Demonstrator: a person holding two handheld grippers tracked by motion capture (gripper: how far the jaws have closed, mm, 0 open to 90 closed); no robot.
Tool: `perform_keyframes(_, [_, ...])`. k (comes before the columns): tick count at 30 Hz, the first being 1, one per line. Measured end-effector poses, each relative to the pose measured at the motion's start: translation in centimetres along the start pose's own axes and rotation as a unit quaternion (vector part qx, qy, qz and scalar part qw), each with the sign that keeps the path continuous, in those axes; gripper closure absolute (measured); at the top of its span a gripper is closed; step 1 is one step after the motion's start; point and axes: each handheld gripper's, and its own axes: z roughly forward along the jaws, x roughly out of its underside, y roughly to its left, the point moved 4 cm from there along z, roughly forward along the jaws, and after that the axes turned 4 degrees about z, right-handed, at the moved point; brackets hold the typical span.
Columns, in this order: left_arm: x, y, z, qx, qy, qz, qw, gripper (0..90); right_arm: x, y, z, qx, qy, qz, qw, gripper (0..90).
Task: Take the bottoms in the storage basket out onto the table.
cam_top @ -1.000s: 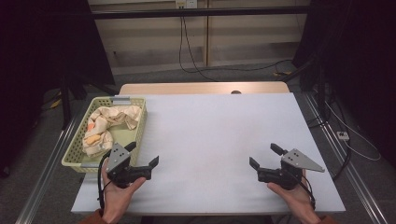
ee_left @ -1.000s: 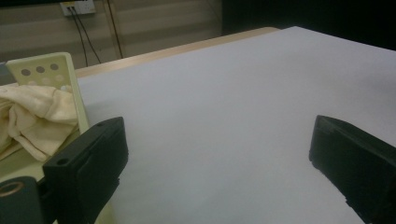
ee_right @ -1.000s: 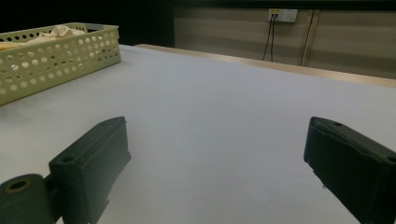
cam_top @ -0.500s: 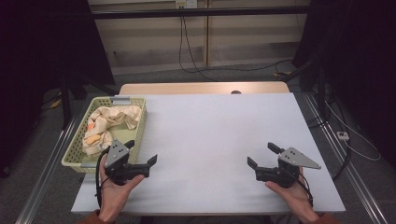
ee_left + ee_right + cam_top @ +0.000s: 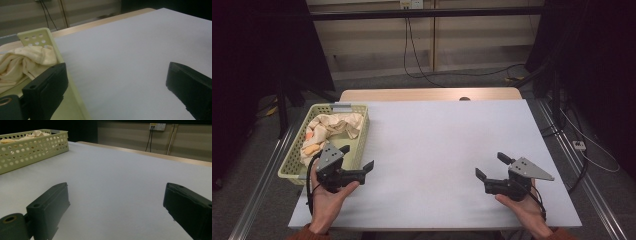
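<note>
two grippers, one per hand, over one white table [image 5: 442, 150]. the left gripper [image 5: 358, 159] sits at the near left with its jaws spread wide and nothing between them, one jaw over the rim of the single green basket [image 5: 357, 145]. that basket lies along the table's left edge and holds one crumpled cream cloth [image 5: 332, 127] with orange patches. the right gripper [image 5: 492, 167] hovers at the near right, well apart from the basket, jaws likewise parted and unloaded.
</note>
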Motion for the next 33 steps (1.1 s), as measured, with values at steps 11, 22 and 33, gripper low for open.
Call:
perform_keyframes(11, [-1.1, 1.9, 0.4, -0.002, 0.010, -0.007, 0.9999, 4.1, 0.1, -0.3, 0.1, 0.001, 0.003, 0.001, 1.0000, 6.3])
perform_keyframes(22, [-2.3, 3.5, 0.9, -0.014, 0.018, -0.009, 0.9997, 4.1, 0.1, -0.2, 0.1, -0.002, 0.003, 0.000, 1.0000, 6.2])
perform_keyframes(33, [-2.7, 5.8, 1.1, -0.035, 0.034, -0.026, 0.9985, 4.2, 0.1, -0.2, 0.4, -0.008, 0.003, 0.002, 1.0000, 6.0])
